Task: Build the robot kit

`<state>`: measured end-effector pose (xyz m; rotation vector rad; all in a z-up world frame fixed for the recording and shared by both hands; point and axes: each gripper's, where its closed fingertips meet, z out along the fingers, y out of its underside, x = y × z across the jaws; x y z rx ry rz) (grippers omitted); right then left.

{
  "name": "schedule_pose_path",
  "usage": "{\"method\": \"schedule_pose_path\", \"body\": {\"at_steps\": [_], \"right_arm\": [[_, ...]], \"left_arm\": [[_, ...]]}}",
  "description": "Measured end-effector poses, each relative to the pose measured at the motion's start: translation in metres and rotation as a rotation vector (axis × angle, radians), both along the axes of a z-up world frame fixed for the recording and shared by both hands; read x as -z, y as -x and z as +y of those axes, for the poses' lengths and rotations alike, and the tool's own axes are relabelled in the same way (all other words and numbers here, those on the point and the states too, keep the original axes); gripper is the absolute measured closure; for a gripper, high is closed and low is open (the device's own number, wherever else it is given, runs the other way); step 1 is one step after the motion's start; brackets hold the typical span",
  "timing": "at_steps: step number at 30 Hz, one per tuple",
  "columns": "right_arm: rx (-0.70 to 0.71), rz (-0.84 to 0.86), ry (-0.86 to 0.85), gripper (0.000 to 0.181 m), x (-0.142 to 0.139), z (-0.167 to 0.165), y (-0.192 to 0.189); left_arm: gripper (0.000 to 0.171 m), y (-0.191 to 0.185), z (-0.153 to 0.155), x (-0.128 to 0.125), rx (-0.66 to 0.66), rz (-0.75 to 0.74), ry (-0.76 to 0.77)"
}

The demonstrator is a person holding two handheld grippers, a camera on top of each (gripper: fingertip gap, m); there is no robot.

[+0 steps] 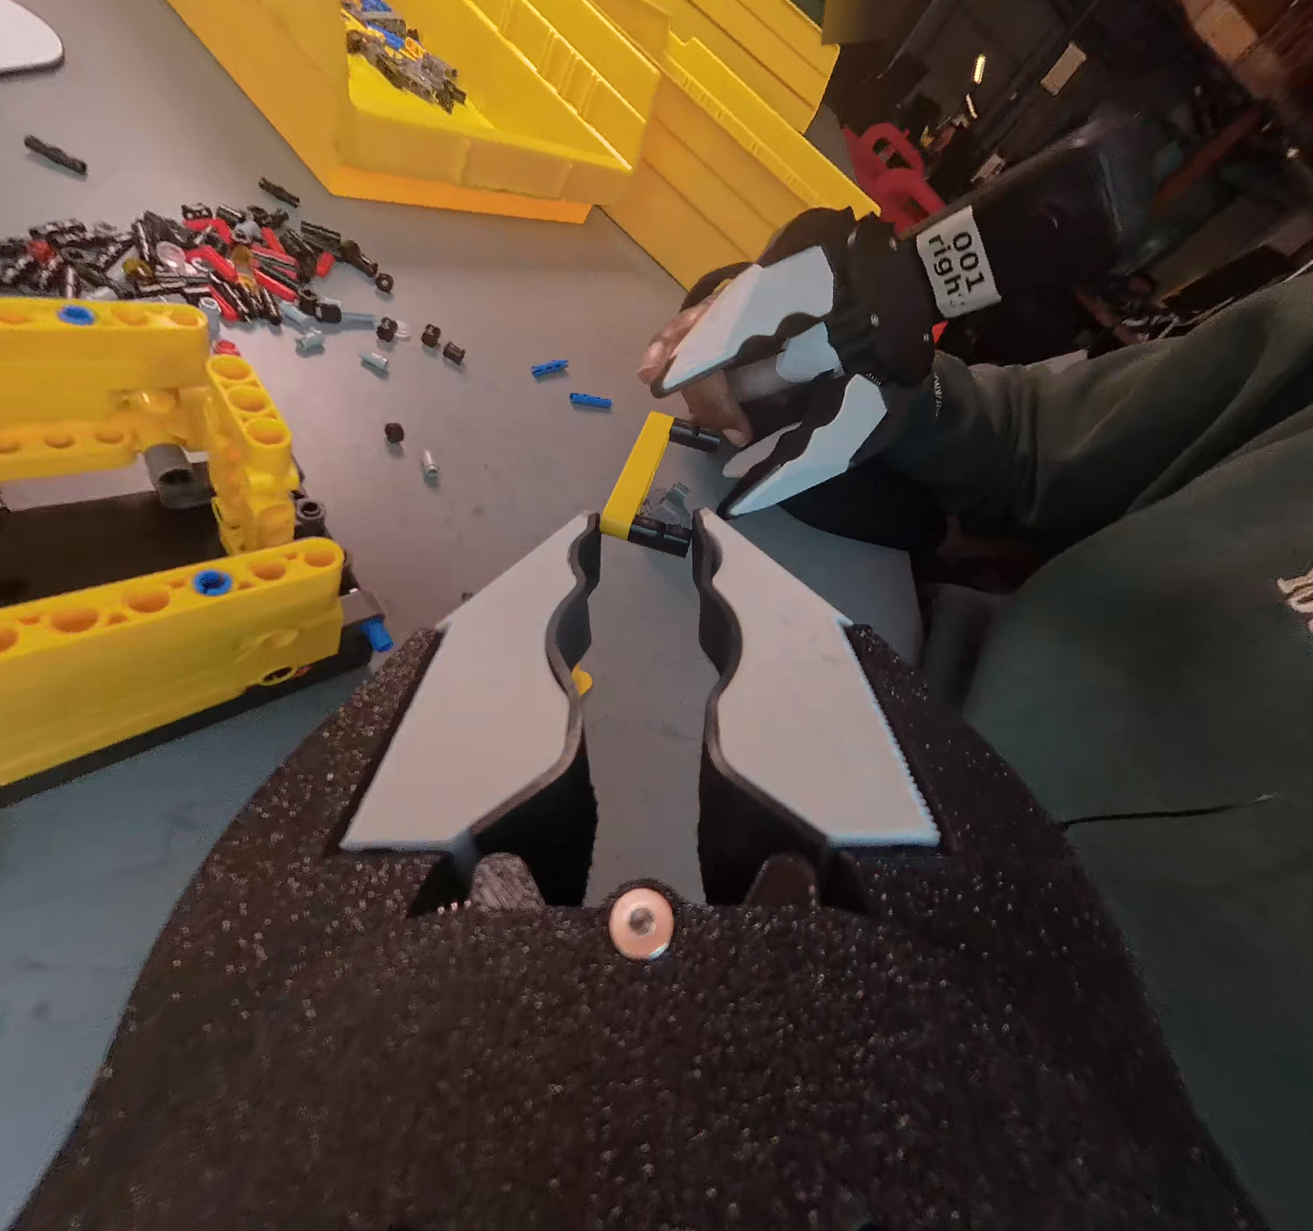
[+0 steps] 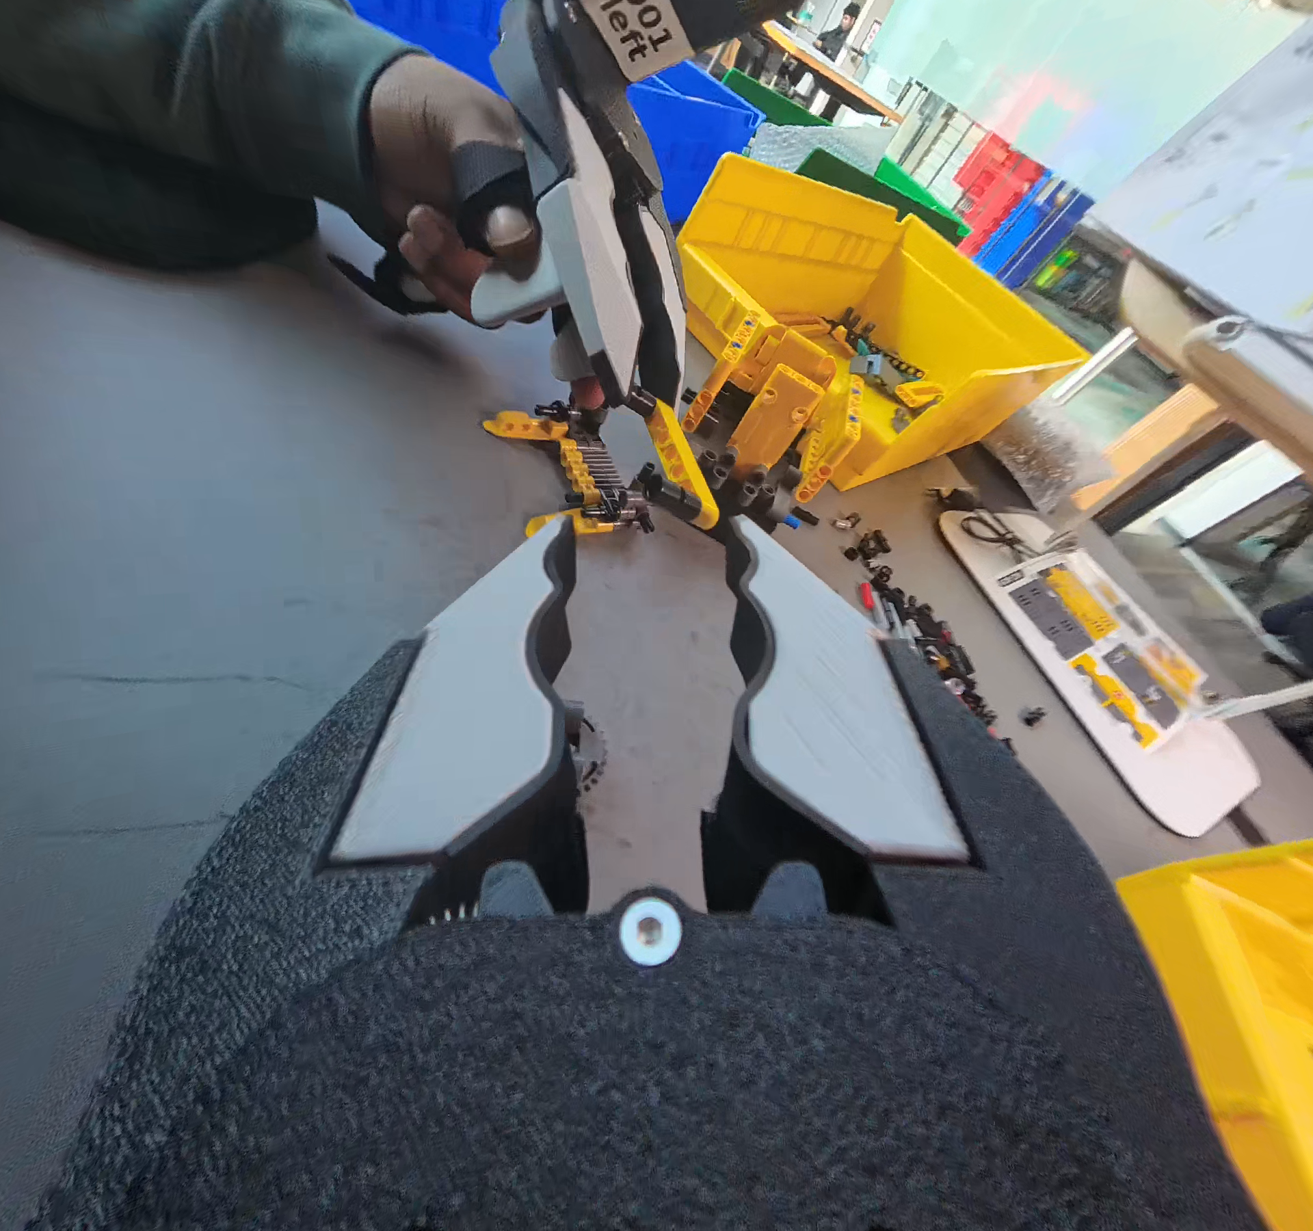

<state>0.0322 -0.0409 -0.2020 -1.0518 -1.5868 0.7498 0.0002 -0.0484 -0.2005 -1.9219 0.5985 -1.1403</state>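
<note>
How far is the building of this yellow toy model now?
Looks done: a big yellow frame stands joined together on the table. In hand: the left gripper grips a short yellow beam with black pins, and the right gripper is open beside it. Probably left: a pile of loose small parts.

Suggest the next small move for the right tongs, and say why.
Probably ease the right tongs slightly forward and close on the black pin at the near end of the yellow beam: they stand open just short of it, while the left tongs seem to grip the other end.
</note>
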Motion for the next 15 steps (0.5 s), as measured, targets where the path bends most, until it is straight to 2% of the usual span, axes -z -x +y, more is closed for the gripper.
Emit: {"method": "schedule_pose_path", "body": {"at_steps": [2,6,10,15], "right_arm": [[0.024,-0.019,-0.124,0.149,0.004,0.002,0.001],[0.031,-0.021,-0.237,0.160,0.004,0.001,0.002],[0.011,-0.029,-0.262,0.171,0.005,-0.003,0.001],[0.008,-0.030,-0.255,0.172,0.005,-0.004,0.001]], "left_arm": [[0.147,-0.001,-0.001,0.002,0.008,-0.041,0.067],[0.147,-0.006,-0.006,0.009,0.033,-0.075,0.172],[0.147,-0.011,-0.010,0.011,0.052,-0.091,0.204],[0.147,-0.011,-0.011,0.010,0.064,-0.080,0.180]]}}
